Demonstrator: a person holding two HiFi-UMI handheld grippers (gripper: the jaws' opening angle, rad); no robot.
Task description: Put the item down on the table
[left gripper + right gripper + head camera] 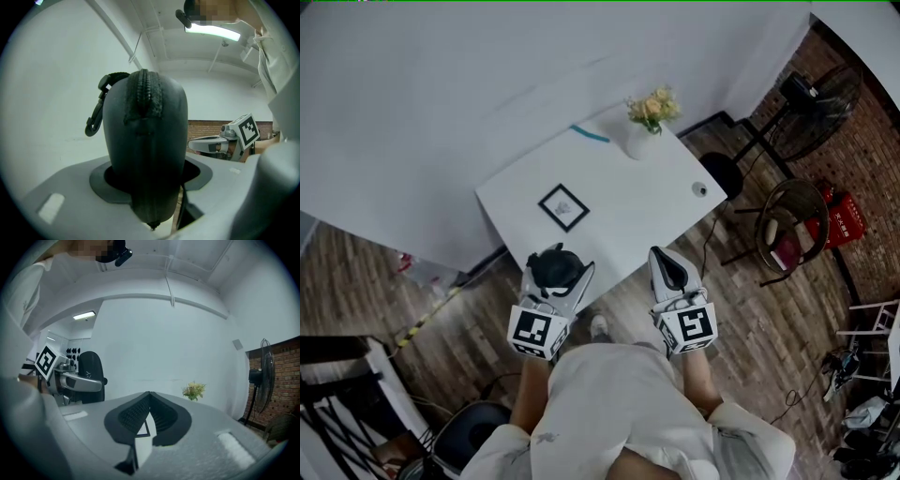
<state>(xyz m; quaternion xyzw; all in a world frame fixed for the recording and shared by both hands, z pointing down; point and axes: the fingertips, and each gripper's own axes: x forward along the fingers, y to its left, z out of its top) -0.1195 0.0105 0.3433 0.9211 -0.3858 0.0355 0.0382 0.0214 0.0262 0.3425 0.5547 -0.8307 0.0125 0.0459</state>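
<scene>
Left gripper [555, 277] jaws stand wide, clamped on a black zippered case [145, 140]. Right gripper [149, 395] jaws pinched together, empty, white desk [628, 197] just ahead.

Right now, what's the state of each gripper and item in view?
left gripper: shut on black pouch
black pouch: zipped, clamped, not yet on table
right gripper: shut, empty
picture frame: lying flat on table
flower vase: upright, table's far corner
</scene>
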